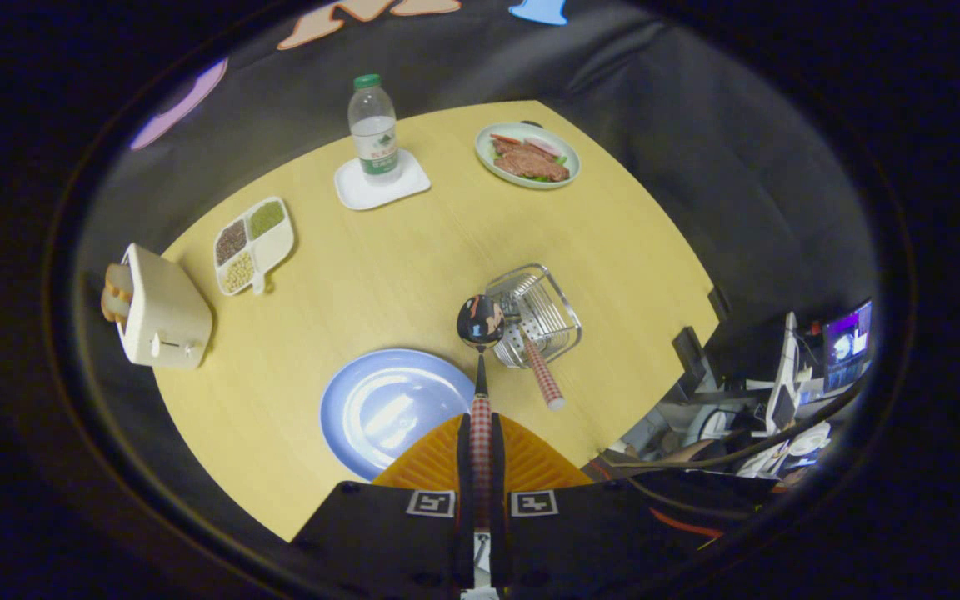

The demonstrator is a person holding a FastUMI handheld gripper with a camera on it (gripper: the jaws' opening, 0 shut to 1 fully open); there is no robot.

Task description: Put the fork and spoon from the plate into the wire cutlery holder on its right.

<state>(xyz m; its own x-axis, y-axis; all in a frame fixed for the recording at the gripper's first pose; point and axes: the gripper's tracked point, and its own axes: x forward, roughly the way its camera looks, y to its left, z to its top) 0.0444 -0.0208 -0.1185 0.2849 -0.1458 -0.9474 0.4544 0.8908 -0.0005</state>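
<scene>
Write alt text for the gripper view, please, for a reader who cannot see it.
The hand-held gripper is shut on a spoon by its checked handle, bowl raised beside the wire cutlery holder. A fork already leans in the holder, and the blue plate lies bare on the table.

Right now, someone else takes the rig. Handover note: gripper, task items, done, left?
Gripper: shut on the spoon, both fingers clamped on its checked handle, bowl pointing ahead, held above the table.
Fork: already in the wire cutlery holder, head down, checked handle leaning out toward the gripper.
Plate: blue, with no cutlery on it, just ahead and left of the fingers; holder sits to its right.
Done: fork placed, spoon picked up.
Left: carry the spoon the short way over the holder, which sits just right of the spoon's bowl, lower it in, release.
</scene>
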